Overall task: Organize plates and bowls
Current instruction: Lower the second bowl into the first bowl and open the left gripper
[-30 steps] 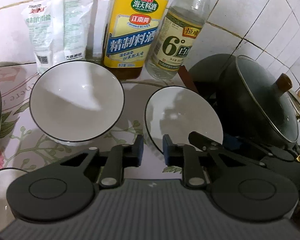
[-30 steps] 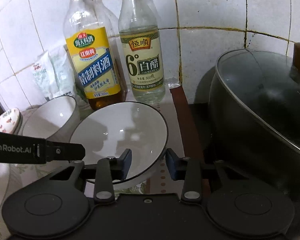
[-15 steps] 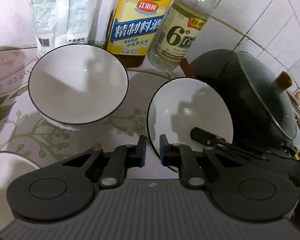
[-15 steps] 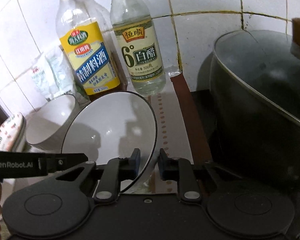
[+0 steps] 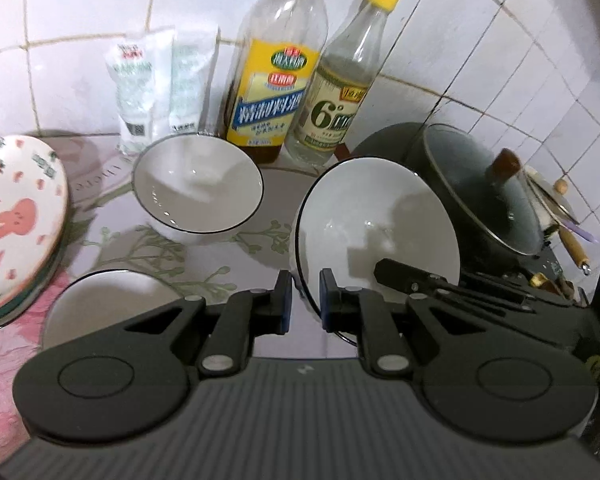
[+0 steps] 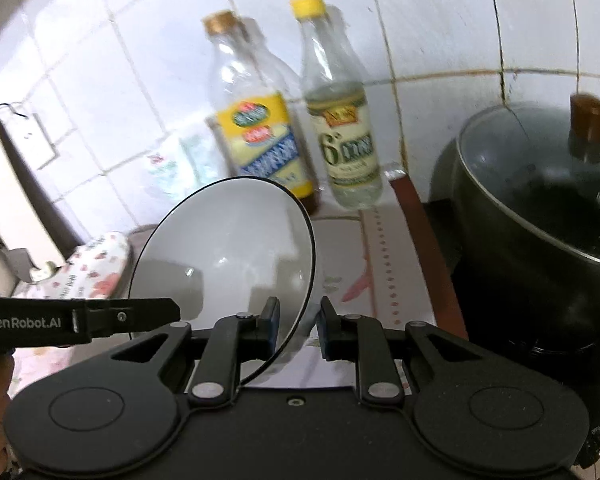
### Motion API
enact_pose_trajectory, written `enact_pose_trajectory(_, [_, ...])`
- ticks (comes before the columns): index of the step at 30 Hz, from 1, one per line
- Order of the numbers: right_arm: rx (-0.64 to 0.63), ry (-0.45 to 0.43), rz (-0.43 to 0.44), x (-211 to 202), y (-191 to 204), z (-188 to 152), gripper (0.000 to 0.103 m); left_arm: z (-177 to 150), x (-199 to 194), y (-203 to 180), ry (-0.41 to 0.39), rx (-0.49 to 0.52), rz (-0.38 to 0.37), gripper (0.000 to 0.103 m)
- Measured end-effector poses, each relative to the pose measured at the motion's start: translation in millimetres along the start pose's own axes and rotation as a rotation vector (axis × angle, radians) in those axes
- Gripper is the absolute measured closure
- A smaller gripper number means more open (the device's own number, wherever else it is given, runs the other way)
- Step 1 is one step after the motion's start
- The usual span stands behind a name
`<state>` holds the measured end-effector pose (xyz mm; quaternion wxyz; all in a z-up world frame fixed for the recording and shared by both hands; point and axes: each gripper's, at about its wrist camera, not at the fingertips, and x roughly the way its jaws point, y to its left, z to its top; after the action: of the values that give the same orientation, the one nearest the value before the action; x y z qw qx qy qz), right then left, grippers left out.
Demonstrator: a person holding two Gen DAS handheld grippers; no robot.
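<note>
A white bowl with a black rim (image 5: 376, 224) is tilted and lifted; both grippers are shut on its rim. My left gripper (image 5: 302, 300) pinches its near left edge. My right gripper (image 6: 296, 320) pinches its right edge (image 6: 236, 252). A second white bowl (image 5: 198, 190) stands upright on the counter in front of the bottles. A third white bowl (image 5: 108, 300) sits at lower left. A stack of rabbit-print plates (image 5: 16, 216) stands at far left and also shows in the right wrist view (image 6: 96, 264).
A yellow-label cooking wine bottle (image 5: 274, 92) and a vinegar bottle (image 5: 340, 96) stand against the tiled wall, with a white bag (image 5: 160, 88) to their left. A dark lidded pot (image 5: 484, 196) sits on the stove at right. The counter has a floral cover (image 5: 160, 256).
Both grippers have risen and pulled back with the bowl; it now hangs tilted above the counter. The plate stack has come into both views.
</note>
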<state>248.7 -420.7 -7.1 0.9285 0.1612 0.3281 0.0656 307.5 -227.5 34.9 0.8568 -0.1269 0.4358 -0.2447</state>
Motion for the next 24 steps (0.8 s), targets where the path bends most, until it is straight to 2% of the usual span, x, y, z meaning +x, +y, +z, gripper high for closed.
enact_pose_trajectory(6, [-0.046,-0.04,0.029,-32.2,32.2,3.9,0.079,-9.1,-47.6,3.2,-0.032,-0.001,-0.027,0.091])
enact_pose_trajectory(15, [-0.129,-0.056,0.093,-52.3,84.7,2.8,0.079,-26.1,-111.8,25.4,-0.127,-0.012,0.005,0.091])
enact_pose_trajectory(24, [-0.188,-0.012,0.142,-45.4,124.3,-4.9,0.078,-38.7,-137.1,60.6,-0.135,-0.064,0.045,0.091])
